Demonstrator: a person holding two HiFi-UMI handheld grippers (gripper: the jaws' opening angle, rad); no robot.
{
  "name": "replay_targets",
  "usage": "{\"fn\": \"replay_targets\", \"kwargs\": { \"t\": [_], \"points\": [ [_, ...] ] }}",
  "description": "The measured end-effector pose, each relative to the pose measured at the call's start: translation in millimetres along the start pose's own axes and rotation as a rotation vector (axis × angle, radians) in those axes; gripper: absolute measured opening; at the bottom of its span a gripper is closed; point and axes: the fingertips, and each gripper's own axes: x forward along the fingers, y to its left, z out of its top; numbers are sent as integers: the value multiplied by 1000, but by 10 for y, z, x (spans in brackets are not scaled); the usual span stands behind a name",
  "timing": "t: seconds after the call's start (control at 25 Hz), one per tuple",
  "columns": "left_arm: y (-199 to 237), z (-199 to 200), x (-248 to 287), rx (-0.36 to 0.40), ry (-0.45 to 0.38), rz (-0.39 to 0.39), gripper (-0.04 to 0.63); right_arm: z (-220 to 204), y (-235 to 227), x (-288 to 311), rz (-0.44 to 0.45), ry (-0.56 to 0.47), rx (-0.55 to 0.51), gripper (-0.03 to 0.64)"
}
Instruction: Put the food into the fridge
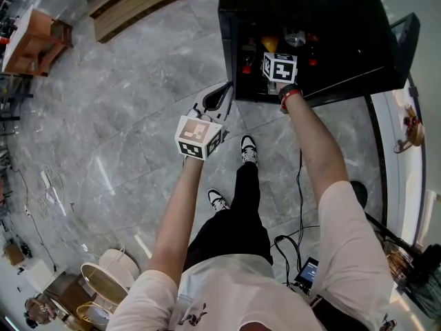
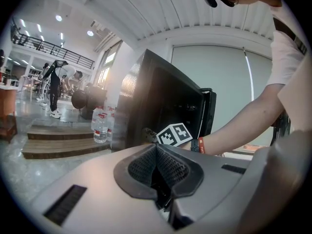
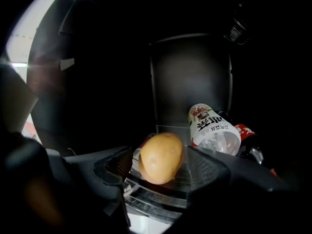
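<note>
A: Right hand-held gripper (image 3: 161, 169)?
B: Its jaws were found spread wide inside the fridge (image 1: 344, 40). The potato (image 3: 161, 157) was seen between them on the shelf (image 3: 156, 194), with neither pad pressed on it. A lying bottle (image 3: 214, 129) was noted just beside it.
A: Left hand-held gripper (image 2: 157, 152)?
B: Its jaws were recorded pressed together with nothing held, outside the fridge.

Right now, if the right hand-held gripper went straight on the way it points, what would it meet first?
The potato, between its open jaws on the shelf. Past it, probably the fridge's back wall; depth is unclear.
</note>
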Motion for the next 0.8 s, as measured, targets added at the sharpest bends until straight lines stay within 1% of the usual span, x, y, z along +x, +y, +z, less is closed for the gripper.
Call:
{"fn": "replay_targets", "kwargs": {
  "t": [0.16, 0.4, 0.8],
  "points": [
    [-2, 38, -37, -9, -2, 9, 18, 33, 36, -96, 5, 13, -24, 354],
    [-26, 76, -108, -13, 6, 20, 18, 55, 40, -278, 11, 15, -18, 354],
    [-98, 287, -339, 13, 16, 38, 18, 110, 69, -703, 12, 27, 5, 354]
  ]
}}
